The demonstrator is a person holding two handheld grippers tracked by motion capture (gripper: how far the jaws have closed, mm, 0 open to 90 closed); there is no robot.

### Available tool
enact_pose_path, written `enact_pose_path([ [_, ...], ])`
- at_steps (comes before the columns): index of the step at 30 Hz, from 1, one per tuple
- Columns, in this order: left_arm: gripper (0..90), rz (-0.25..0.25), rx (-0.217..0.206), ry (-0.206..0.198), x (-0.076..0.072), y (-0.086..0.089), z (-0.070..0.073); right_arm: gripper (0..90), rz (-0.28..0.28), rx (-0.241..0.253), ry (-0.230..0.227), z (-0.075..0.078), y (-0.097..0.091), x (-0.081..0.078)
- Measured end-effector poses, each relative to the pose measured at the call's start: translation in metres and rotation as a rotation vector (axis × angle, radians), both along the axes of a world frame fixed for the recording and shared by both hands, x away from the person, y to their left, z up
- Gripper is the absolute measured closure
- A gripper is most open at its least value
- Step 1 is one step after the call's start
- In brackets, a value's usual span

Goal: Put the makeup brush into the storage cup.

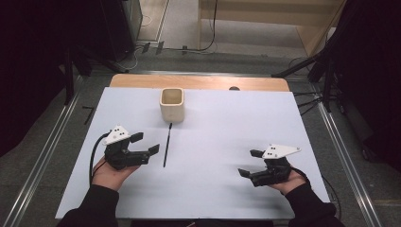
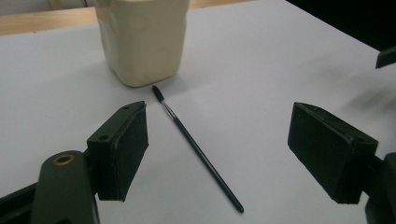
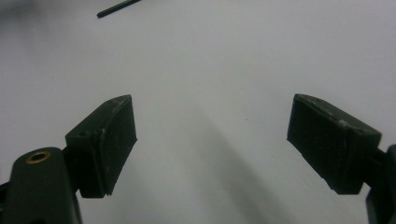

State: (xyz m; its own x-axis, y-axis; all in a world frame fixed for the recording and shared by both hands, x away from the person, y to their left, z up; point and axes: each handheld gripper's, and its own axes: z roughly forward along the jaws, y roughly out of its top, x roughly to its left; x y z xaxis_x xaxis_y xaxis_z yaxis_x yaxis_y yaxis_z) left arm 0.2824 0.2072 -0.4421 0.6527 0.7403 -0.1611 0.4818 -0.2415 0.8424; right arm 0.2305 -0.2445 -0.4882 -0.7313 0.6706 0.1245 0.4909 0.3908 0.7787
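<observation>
We start with the worktop [image 1: 213, 189], its white sheet bare but for a few things; at the far middle stands the cream cup [image 1: 171, 104], upright with its mouth open to us; just near of it lies the paintbrush [image 1: 167, 144], a thin dark stick, its long axis running near-to-far with the bristle end toward the cup and almost at its foot, though we cannot tell whether they touch; our left gripper [image 1: 145, 144] sits just left of the brush, jaws spread wide with nothing between the pads, and in the left gripper view the paintbrush [image 2: 196, 147] lies slantwise across the gap between those jaws; our right gripper [image 1: 249, 163] rests well apart at the near right, jaws likewise wide and empty; we judge the left hand the nearer, and a grasp would call for closing across the shaft, not along it.
</observation>
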Motion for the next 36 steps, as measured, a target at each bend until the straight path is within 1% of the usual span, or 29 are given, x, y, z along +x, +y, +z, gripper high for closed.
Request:
enact_pose_path([
  [2, 21.1, 0.006, -0.008, 0.001, 0.001, 0.0, 0.0, 16.6, -0.003, 0.0, -0.001, 0.0, 0.0, 0.0],
  [3, 21.3, 0.02, -0.01, 0.008, 0.003, -0.001, 0.0, 16.6, -0.002, -0.001, -0.003, 0.0, 0.0, 0.0],
  [8, 21.8, 0.03, -0.001, 0.011, 0.007, -0.004, -0.001, 16.6, 0.005, 0.003, -0.007, 0.0, 0.001, 0.0],
  [11, 21.8, 0.05, 0.01, 0.008, 0.011, -0.008, -0.002, 16.6, 0.009, -0.001, -0.006, 0.0, 0.001, 0.0],
  [13, 22.1, 0.053, 0.007, 0.011, 0.013, -0.01, -0.002, 16.6, 0.008, -0.002, -0.004, 0.0, 0.001, 0.0],
  [14, 22.4, 0.052, -0.002, 0.025, 0.015, -0.012, -0.004, 16.6, 0.007, -0.003, -0.007, 0.0, 0.001, 0.0],
  [15, 22.7, 0.052, -0.002, 0.025, 0.015, -0.012, -0.004, 16.6, 0.007, -0.003, -0.007, 0.0, 0.001, 0.0],
  [17, 22.8, 0.067, 0.017, 0.028, 0.019, -0.016, -0.005, 16.6, 0.002, 0.001, -0.008, 0.0, 0.001, 0.0],
  [20, 22.9, 0.078, 0.017, 0.026, 0.022, -0.018, -0.005, 16.6, 0.002, 0.002, -0.009, 0.0, 0.001, 0.0],
  [21, 22.9, 0.093, 0.035, 0.016, 0.025, -0.021, -0.005, 16.6, 0.005, 0.002, -0.01, 0.0, 0.002, 0.0],
  [22, 22.9, 0.093, 0.035, 0.016, 0.025, -0.021, -0.005, 16.6, 0.005, 0.002, -0.01, 0.0, 0.002, 0.0],
  [24, 22.9, 0.099, 0.048, 0.009, 0.028, -0.024, -0.006, 16.7, 0.009, 0.0, -0.011, 0.0, 0.002, -0.001],
  [28, 22.9, 0.106, 0.039, 0.007, 0.034, -0.03, -0.005, 16.8, 0.012, -0.005, -0.011, 0.0, 0.003, -0.002],
  [29, 22.9, 0.109, 0.047, 0.003, 0.035, -0.031, -0.005, 16.9, 0.009, -0.006, -0.013, 0.0, 0.003, -0.002],
  [30, 22.9, 0.114, 0.047, -0.002, 0.036, -0.032, -0.005, 16.9, 0.011, -0.006, -0.014, 0.0, 0.003, -0.003],
  [34, 23.0, 0.116, 0.043, 0.004, 0.041, -0.034, -0.005, 17.0, 0.01, -0.005, -0.013, 0.0, 0.002, -0.004],
  [36, 23.4, 0.114, 0.056, 0.008, 0.043, -0.036, -0.006, 17.0, 0.006, -0.006, -0.011, 0.0, 0.002, -0.005],
])
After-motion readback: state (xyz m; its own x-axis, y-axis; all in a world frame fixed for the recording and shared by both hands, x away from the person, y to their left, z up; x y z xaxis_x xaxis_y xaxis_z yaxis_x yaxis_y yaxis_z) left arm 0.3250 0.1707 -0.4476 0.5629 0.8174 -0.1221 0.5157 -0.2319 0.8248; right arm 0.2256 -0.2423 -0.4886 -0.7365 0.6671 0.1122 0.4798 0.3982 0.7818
